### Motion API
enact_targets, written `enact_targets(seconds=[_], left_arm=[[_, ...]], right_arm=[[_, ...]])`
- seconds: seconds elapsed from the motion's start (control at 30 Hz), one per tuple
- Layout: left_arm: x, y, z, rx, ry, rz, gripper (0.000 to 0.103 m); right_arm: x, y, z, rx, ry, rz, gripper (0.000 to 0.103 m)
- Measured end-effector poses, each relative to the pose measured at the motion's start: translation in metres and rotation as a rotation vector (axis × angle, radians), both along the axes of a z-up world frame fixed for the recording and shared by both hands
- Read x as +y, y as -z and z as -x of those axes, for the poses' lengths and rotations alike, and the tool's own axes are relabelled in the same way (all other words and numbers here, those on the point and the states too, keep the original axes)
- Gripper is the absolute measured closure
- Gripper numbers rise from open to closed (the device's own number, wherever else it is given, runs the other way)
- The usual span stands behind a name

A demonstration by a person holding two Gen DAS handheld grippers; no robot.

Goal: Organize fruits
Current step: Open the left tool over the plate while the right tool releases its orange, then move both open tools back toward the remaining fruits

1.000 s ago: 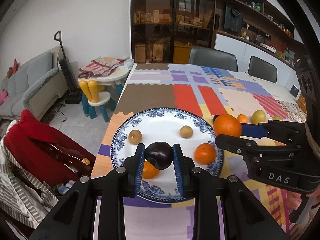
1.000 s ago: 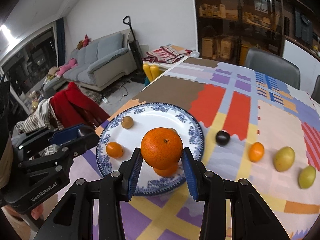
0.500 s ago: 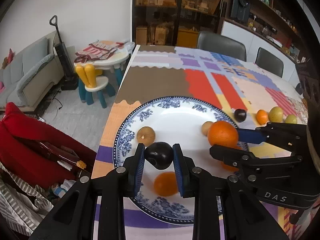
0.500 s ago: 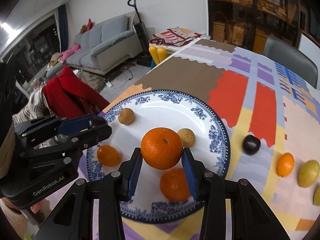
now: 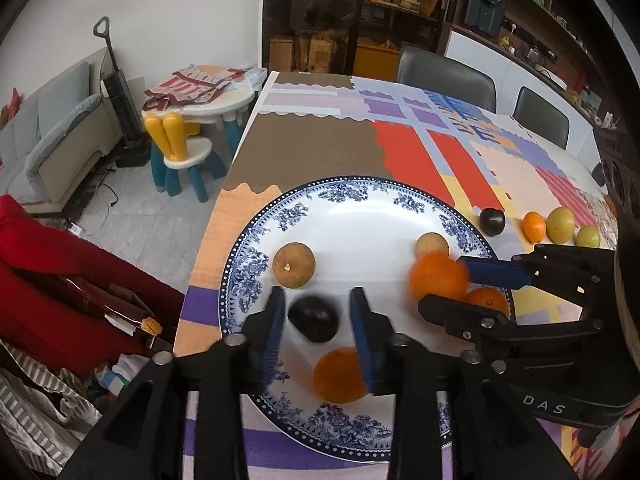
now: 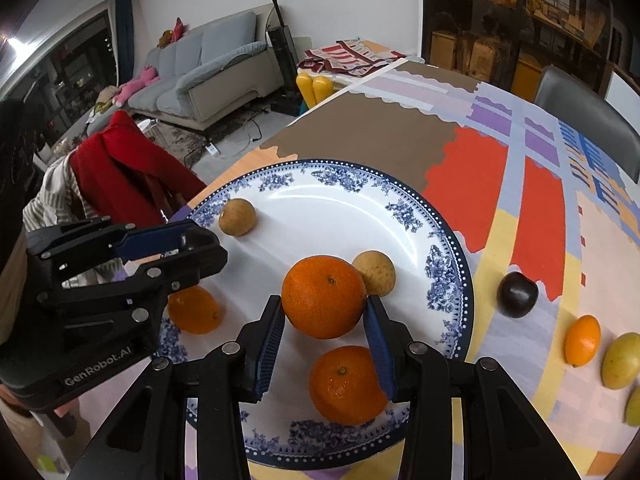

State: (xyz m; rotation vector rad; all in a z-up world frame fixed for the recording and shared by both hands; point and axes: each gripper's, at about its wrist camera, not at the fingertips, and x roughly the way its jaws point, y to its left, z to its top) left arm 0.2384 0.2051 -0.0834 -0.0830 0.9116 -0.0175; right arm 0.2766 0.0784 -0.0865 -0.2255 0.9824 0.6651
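Left wrist view: the left claw (image 5: 318,312) is standing wide above the blue-patterned plate (image 5: 348,192), its pads apart from the dark plum (image 5: 314,318) lying between them on the plate. A brown fruit (image 5: 293,265) is sitting just beyond the plum, and a small orange (image 5: 340,374) is lying nearer the plate's front rim.

Right wrist view: the right claw (image 6: 325,320) is gripping a large orange (image 6: 324,297) over the plate (both pads touching its sides). A second orange (image 6: 346,384) is resting below it. Beside the plate, a second plum (image 6: 517,294) is sitting on the desk (image 6: 372,136).
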Motion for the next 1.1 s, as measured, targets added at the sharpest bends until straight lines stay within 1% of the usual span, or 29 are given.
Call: enact_targets(seconds=[0.07, 0.17, 0.3, 0.37, 0.5, 0.53, 0.57, 0.6, 0.7, 0.83, 0.93, 0.97, 1.1], left_arm=[[-0.001, -0.002, 0.002, -0.006, -0.002, -0.014, 0.064], [-0.003, -0.007, 0.007, -0.016, -0.008, -0.033, 0.061], [-0.009, -0.019, 0.017, -0.041, -0.021, -0.059, 0.058], [-0.012, -0.025, 0.021, -0.055, -0.021, -0.066, 0.056], [-0.022, -0.044, 0.035, -0.104, -0.022, -0.077, 0.052], [-0.023, -0.048, 0.037, -0.114, -0.022, -0.077, 0.052], [-0.026, -0.053, 0.041, -0.128, -0.022, -0.078, 0.051], [-0.029, -0.058, 0.043, -0.139, -0.023, -0.080, 0.050], [-0.036, -0.071, 0.051, -0.170, -0.020, -0.081, 0.046], [-0.046, -0.087, 0.062, -0.212, -0.015, -0.088, 0.042], [-0.055, -0.095, 0.069, -0.233, -0.006, -0.090, 0.040], [-0.058, -0.096, 0.070, -0.238, -0.006, -0.093, 0.038], [-0.072, -0.104, 0.078, -0.261, -0.006, -0.094, 0.036]], right_arm=[[-0.001, -0.001, 0.002, -0.010, -0.003, -0.002, 0.059], [-0.004, -0.007, 0.005, -0.035, 0.010, -0.009, 0.050], [-0.014, -0.015, 0.010, -0.044, 0.028, -0.031, 0.050], [-0.021, -0.023, 0.015, -0.064, 0.048, -0.045, 0.050], [-0.036, -0.039, 0.022, -0.091, 0.085, -0.071, 0.049], [-0.040, -0.043, 0.024, -0.100, 0.097, -0.079, 0.048], [-0.045, -0.047, 0.026, -0.109, 0.109, -0.082, 0.043], [-0.048, -0.050, 0.027, -0.117, 0.117, -0.083, 0.041], [-0.060, -0.064, 0.036, -0.160, 0.146, -0.087, 0.041], [-0.074, -0.076, 0.044, -0.183, 0.173, -0.105, 0.041], [-0.085, -0.086, 0.053, -0.212, 0.193, -0.114, 0.035], [-0.089, -0.090, 0.056, -0.225, 0.202, -0.117, 0.035], [-0.104, -0.098, 0.066, -0.257, 0.221, -0.118, 0.035]])
